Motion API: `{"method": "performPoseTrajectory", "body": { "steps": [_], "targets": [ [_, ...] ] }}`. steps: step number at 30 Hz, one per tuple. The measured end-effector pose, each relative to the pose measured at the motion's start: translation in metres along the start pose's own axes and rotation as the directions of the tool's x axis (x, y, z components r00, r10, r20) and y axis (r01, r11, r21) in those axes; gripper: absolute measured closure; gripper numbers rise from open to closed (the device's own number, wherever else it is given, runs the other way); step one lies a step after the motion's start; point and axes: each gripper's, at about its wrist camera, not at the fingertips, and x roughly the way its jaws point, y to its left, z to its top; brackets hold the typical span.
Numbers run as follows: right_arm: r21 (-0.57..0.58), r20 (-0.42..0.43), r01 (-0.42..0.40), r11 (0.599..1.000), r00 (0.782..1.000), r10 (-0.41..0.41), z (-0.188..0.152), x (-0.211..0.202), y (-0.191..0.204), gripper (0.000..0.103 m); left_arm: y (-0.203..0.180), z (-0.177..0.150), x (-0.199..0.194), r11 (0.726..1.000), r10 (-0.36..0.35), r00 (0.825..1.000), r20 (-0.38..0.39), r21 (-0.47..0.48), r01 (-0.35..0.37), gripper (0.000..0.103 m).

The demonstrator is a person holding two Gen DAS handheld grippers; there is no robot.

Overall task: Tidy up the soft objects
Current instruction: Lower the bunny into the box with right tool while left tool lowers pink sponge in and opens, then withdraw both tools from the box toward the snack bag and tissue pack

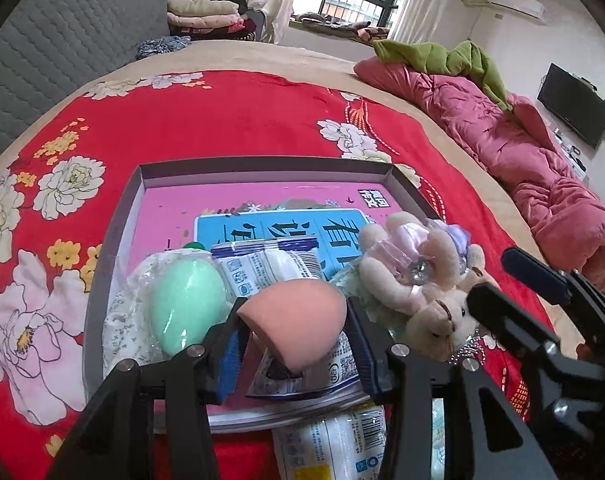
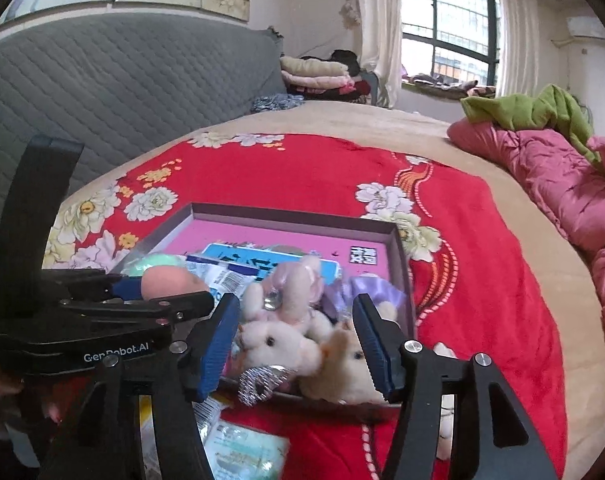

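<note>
Two grippers are working over the tray on the red bedspread, and this looks like the placing step. The left gripper has its jaws pinching a peach sponge, held just above the tray's near edge, over a printed packet. Beside it, toward the tray's near-left corner, a green sponge lies in its wrapper. The right gripper has its jaws spread wide either side of the plush toys at the tray's near-right corner; whether the pads touch the fur I cannot tell, but nothing is squeezed. Another packet sits on the bedspread outside the near edge, so there seems to be more to gather. Next, I'd judge, the left needs to lower the peach sponge into a free spot and release gently, since it could roll on the slick packets. The right then either closes on the plush or backs off.
</note>
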Motion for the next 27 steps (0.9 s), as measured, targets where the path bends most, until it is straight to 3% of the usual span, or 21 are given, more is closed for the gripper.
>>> {"method": "performPoseTrajectory", "body": {
  "steps": [11,27],
  "targets": [
    [0.069,0.009,0.021,0.997,1.0,-0.022,-0.003,-0.017,-0.019,0.038,0.001,-0.002,-0.004,0.999,-0.04,0.999,-0.01,-0.026,0.04,0.043],
    [0.052,0.047,0.033,0.998,0.998,-0.036,0.0,-0.041,-0.018,0.036,0.002,0.0,-0.036,0.999,-0.013,0.999,0.05,-0.032,0.015,0.042]
  ]
}}
